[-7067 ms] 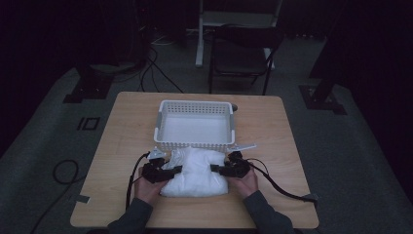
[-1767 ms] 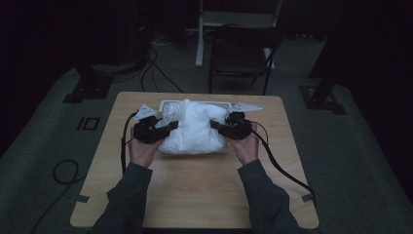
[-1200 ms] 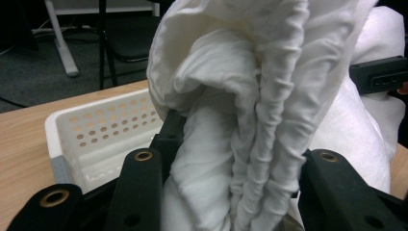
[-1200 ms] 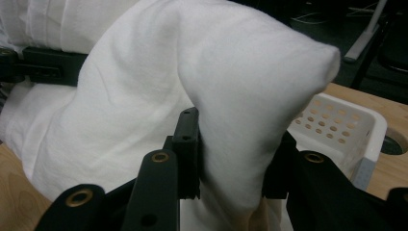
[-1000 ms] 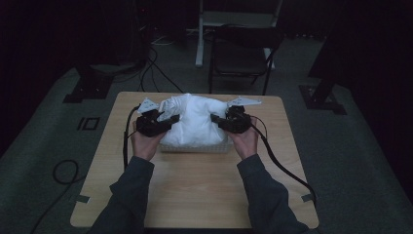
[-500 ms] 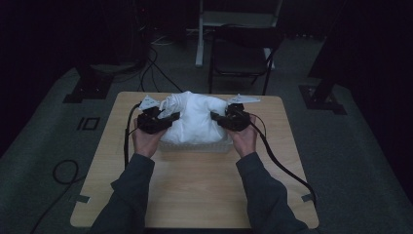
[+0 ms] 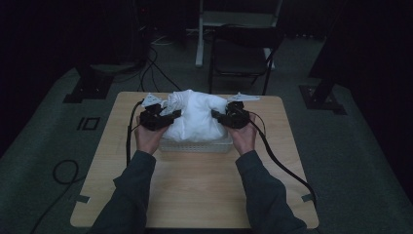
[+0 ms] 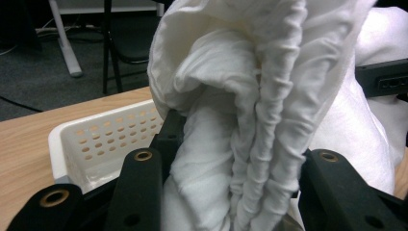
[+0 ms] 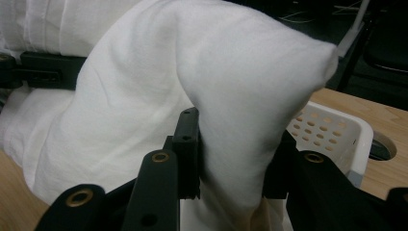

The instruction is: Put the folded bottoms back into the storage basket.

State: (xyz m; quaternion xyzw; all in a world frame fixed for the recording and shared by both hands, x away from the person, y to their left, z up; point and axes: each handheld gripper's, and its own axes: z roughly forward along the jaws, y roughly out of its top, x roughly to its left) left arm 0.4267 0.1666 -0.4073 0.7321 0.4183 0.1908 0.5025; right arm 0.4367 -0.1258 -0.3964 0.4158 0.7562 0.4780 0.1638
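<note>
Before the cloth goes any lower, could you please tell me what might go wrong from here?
1. The white cloth bulges well above the white basket, so parts may spill over the rim rather than settle inside.
2. The left gripper and right gripper each pinch only a bunched fold; a fold could slip out.
3. The basket looks light, so pushing down might slide it on the table.
</note>
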